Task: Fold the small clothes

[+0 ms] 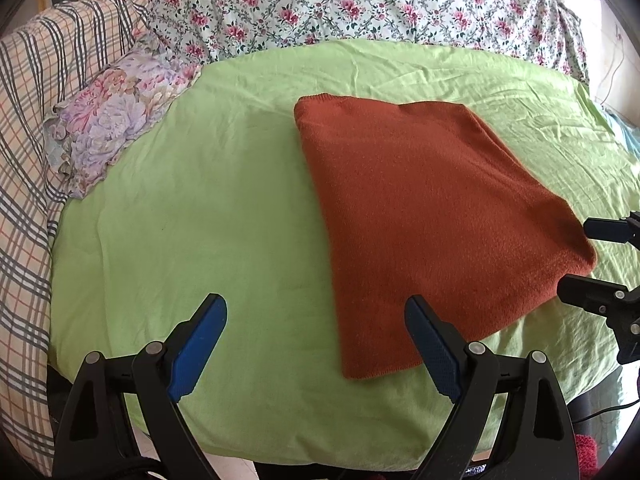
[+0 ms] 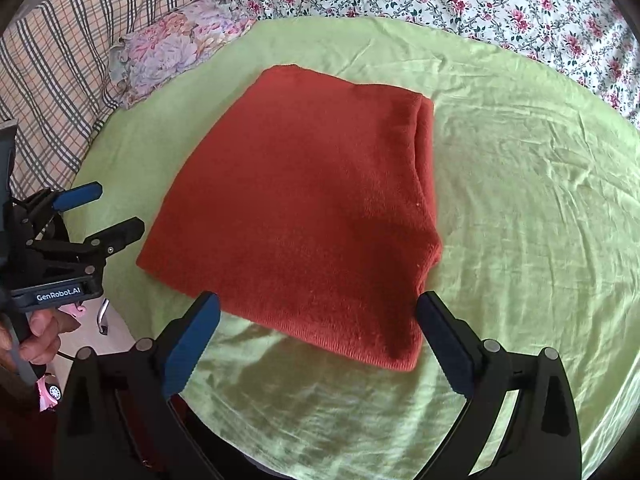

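A rust-red knitted garment [image 1: 424, 216] lies folded into a flat, roughly rectangular bundle on a bed covered with a lime-green sheet [image 1: 208, 216], seen here from cameras mounted on two handheld grippers. The left gripper [image 1: 316, 344] hangs above the near edge of the bed, its blue-padded jaws spread wide and holding nothing; the garment's near left corner shows just inside the right-hand jaw, with no contact visible. From the other side, the right gripper [image 2: 318, 338] hovers over the garment's near edge, its jaws likewise released and empty, the folded cloth showing between and beyond them. In the right wrist view the garment's layered folds stack along its right side, and its ribbed hem runs along the near edge. A hand [image 2: 34, 334] at the left margin of that view grips the handle of the left gripper. Behind the green sheet, a quilt printed with pink flowers [image 1: 360, 4] stretches across the far side of the bed. A small floral pillow [image 1: 116, 108] rests at the sheet's far left corner, beside a plaid blanket [image 1: 44, 92] that runs down the left edge.
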### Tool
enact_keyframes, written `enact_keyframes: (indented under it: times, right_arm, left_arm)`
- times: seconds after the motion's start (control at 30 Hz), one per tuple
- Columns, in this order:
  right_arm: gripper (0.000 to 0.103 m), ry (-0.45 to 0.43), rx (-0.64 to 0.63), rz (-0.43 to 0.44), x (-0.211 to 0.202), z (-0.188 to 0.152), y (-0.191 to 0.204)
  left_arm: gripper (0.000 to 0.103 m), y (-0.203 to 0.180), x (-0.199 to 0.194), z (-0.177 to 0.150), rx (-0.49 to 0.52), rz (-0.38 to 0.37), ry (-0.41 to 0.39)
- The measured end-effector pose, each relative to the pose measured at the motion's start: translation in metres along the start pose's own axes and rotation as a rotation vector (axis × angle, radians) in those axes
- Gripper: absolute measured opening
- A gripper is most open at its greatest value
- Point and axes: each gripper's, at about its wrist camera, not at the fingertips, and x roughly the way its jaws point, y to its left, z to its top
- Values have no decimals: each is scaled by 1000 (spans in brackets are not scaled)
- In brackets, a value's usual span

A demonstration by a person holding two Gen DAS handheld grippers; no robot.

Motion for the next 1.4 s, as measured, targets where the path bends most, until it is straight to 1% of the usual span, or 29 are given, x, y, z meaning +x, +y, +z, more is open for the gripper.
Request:
enact_keyframes:
  times: [0.27,1.4]
  right_arm:
    - [99,6,3,-1,4,6,-5]
    - [99,2,12,4,3,5,-3]
  left_arm:
    - [91,-3,1,6,0,-19,-10]
    - [91,-15,-1,5,10,-37,-10]
